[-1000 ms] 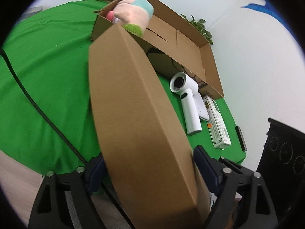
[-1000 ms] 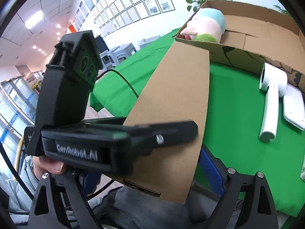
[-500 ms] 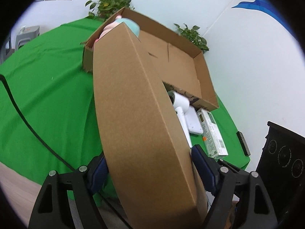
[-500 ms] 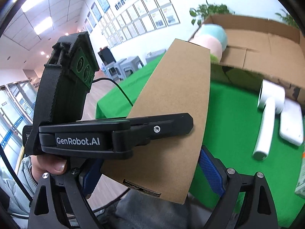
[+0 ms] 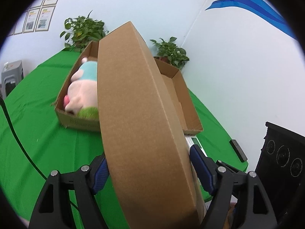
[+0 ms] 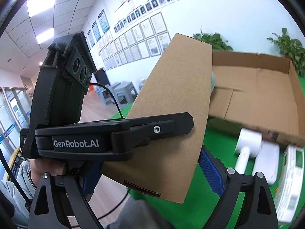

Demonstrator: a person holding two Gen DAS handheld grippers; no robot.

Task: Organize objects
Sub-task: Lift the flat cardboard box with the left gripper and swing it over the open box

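A flat brown cardboard box (image 5: 137, 114) is held between both grippers, raised above the green table. My left gripper (image 5: 148, 169) is shut on its near end. My right gripper (image 6: 150, 171) is shut on the same box (image 6: 171, 126) from the other side, with the left gripper's body across its view. A large open cardboard carton (image 5: 183, 95) lies on the table behind, with a pink and teal plush toy (image 5: 83, 87) in its left end. The carton also shows in the right wrist view (image 6: 266, 95).
A white hair dryer (image 6: 246, 148), a white flat case (image 6: 268, 162) and a white printed box (image 6: 289, 181) lie in front of the carton. A black remote (image 5: 238, 150) lies near the table's right edge. A black cable (image 5: 11, 122) crosses the green cloth. Potted plants (image 5: 83, 28) stand behind.
Both grippers have lifted the flat box higher and tilted it up. The carton and plush toy now appear lower behind it, and the hair dryer is hidden in the left view.
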